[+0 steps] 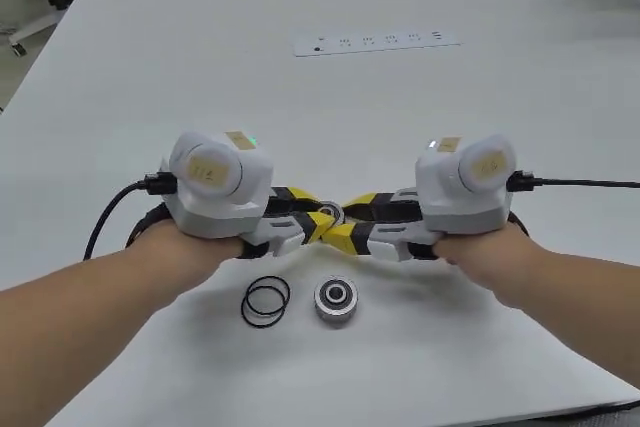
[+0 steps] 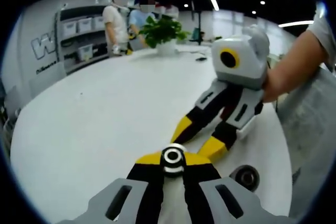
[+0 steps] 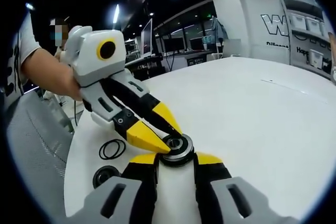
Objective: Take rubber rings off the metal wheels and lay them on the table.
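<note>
Gripping one metal wheel [image 3: 177, 150] between both claws
Right gripper [image 3: 176, 158] clamps it; left gripper [image 3: 168, 138] nips its rim from 10 o'clock.

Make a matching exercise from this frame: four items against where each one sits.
Items:
1 rings
2 loose wheel
3 held wheel
4 power strip

Places:
A far side of the table
B clamped in both sets of jaws, above the table
C flat on the table, a black overlapping pair
D flat on the table, just right of the rings in the head view

Pairs: 1-C, 2-D, 3-B, 4-A
</note>
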